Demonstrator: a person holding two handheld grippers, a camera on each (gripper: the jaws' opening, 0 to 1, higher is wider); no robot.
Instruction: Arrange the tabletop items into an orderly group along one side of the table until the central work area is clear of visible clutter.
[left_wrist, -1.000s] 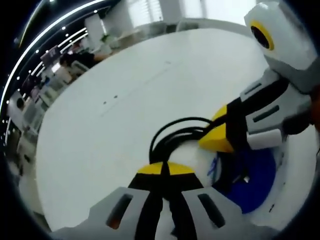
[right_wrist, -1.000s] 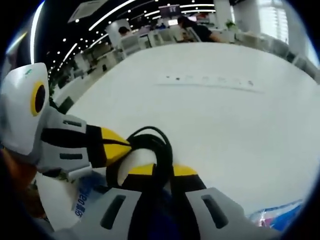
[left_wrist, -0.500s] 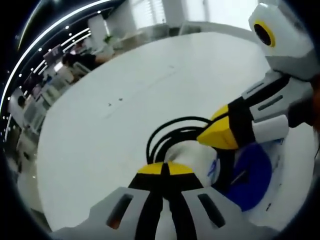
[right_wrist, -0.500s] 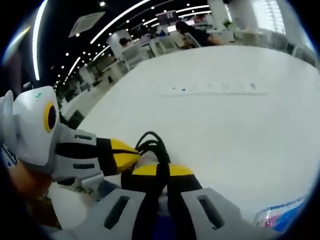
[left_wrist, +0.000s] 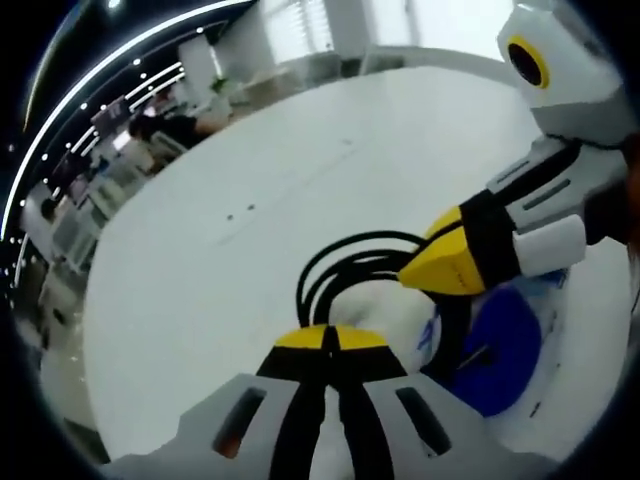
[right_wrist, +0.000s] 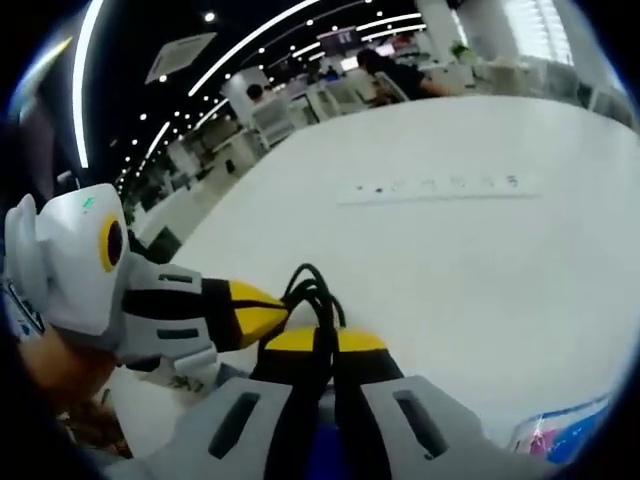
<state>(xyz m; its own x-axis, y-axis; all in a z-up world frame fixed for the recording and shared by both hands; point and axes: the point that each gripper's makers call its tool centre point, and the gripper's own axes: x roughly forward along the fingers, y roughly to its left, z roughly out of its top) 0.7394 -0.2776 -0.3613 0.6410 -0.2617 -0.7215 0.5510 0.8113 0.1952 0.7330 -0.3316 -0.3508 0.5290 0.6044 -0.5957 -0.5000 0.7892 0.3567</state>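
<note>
i am holding my left gripper (left_wrist: 325, 338) with its yellow-tipped jaws pressed together, pinching the black cable (left_wrist: 345, 262) where its strands run down between the tips. the cable is looping out just ahead of the jaws over a white packet (left_wrist: 385, 315) lying on the table (left_wrist: 250, 190). my right gripper (left_wrist: 440, 265) is reaching in from the right, its jaws together as well, with its tip touching the cable loop. beside the packet, under the right gripper, a blue disc (left_wrist: 505, 345) is sitting against the white. in the right gripper view my right gripper (right_wrist: 322, 340) is clamping its jaws on the cable (right_wrist: 312, 290), which is bunching up in a short loop just past the tips, and the left gripper (right_wrist: 262, 305) is coming in from the left, its tip right against the same loop. further out, a white power strip (right_wrist: 440, 187) is lying well apart across the table (right_wrist: 480, 260), and a blue and pink packet (right_wrist: 560, 430) is peeking in at the lower right edge.
</note>
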